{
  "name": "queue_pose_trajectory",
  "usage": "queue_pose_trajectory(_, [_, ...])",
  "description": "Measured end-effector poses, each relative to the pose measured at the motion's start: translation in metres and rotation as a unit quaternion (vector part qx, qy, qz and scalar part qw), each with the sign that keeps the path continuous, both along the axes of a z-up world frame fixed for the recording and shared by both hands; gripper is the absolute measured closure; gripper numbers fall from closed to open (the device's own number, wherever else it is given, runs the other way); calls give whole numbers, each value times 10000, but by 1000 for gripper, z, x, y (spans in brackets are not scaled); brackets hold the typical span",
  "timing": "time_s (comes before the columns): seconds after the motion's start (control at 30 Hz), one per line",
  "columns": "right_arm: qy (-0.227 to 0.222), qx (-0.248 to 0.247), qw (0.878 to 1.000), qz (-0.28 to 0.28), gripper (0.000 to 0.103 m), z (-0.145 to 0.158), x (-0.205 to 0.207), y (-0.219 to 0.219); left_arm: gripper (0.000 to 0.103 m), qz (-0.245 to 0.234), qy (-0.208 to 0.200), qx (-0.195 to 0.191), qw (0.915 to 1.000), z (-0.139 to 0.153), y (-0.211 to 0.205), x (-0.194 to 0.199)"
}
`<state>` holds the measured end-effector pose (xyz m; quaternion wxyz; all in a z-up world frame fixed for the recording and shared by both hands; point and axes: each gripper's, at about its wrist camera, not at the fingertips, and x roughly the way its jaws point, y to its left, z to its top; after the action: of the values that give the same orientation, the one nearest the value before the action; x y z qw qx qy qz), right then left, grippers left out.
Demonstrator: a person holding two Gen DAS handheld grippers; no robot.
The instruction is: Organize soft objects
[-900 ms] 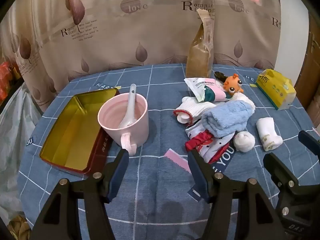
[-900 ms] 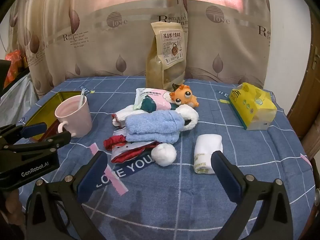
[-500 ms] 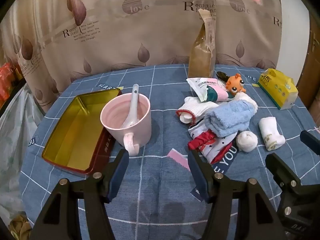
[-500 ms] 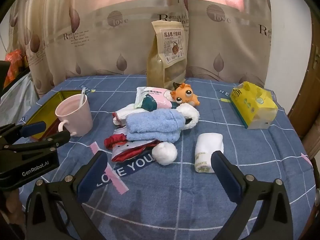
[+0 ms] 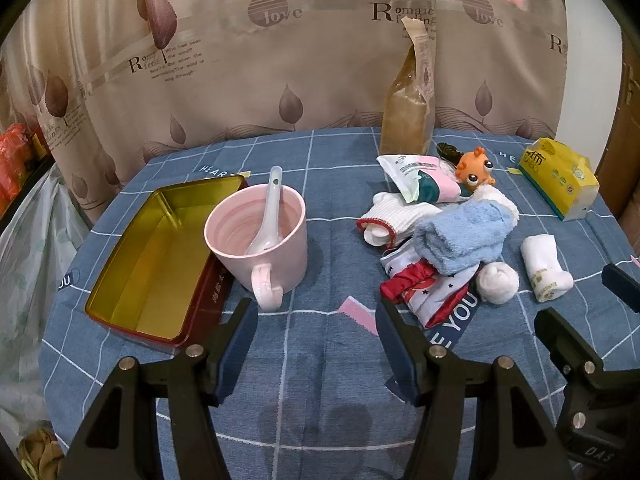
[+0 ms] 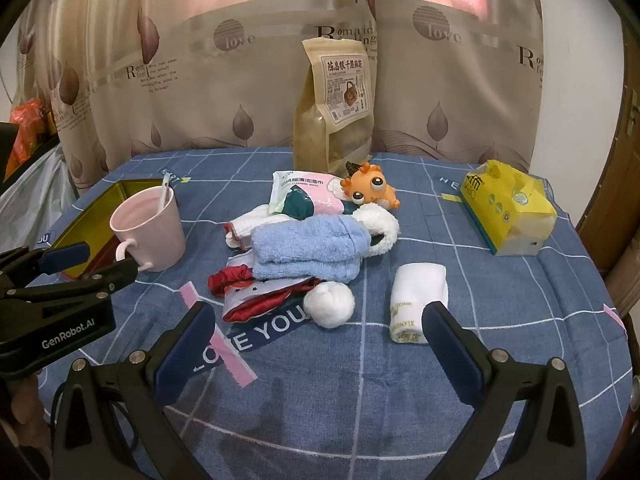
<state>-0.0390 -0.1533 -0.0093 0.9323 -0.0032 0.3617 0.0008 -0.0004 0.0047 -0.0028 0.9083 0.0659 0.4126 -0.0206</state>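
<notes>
**Soft pile lying ahead of both spread grippers, nothing gripped yet**

While nothing is yet being held, the pile of soft things is lying in the middle of the blue checked tablecloth point(image 6: 400, 400), with the blue towel point(image 6: 304, 252) taken here as landmark. The towel is being seen as a fat roll with its long axis running crosswise to the right gripper point(image 6: 316, 352). Just in front of the towel a red-and-white cloth point(image 6: 260, 292) and a white sock ball point(image 6: 329, 304) are lying; to its right, a little apart, a folded white cloth point(image 6: 416, 300) is resting with its long axis pointing roughly toward the camera. Behind the towel a wipes packet point(image 6: 304, 196) and an orange toy point(image 6: 370, 188) are sitting. Well to the towel's left a pink mug point(image 5: 260, 236) is standing against the gold tin point(image 5: 160, 256).

The right gripper is being held spread wide and empty, and the pile lies straight ahead of it, so this hand is judged the nearer. The left gripper point(image 5: 316, 328) is likewise being held spread and empty, with the towel ahead and to its right.
</notes>
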Motion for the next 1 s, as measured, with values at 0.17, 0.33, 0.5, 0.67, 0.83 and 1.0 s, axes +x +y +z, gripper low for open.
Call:
queue_pose_trajectory(0.17, [14, 8, 10000, 3, 0, 2, 1, -2, 40, 1, 11, 17, 10000, 0, 1, 0])
queue_pose_trajectory(0.33, [28, -5, 10000, -3, 0, 1, 1, -1, 40, 3, 9, 19, 10000, -1, 1, 0])
queue_pose_trajectory(0.5, [43, 2, 10000, 2, 0, -3, -2, 1, 40, -2, 14, 17, 10000, 0, 1, 0])
queue_pose_trajectory(0.67, [58, 9, 10000, -1, 0, -3, 0, 1, 40, 5, 16, 23, 10000, 0, 1, 0])
queue_pose_trajectory(0.83, [63, 4, 10000, 0, 0, -1, 1, 0, 40, -4, 14, 20, 10000, 0, 2, 0])
queue_pose_trajectory(1.0, [68, 11, 10000, -2, 0, -1, 1, 0, 40, -16, 7, 28, 10000, 0, 4, 0])
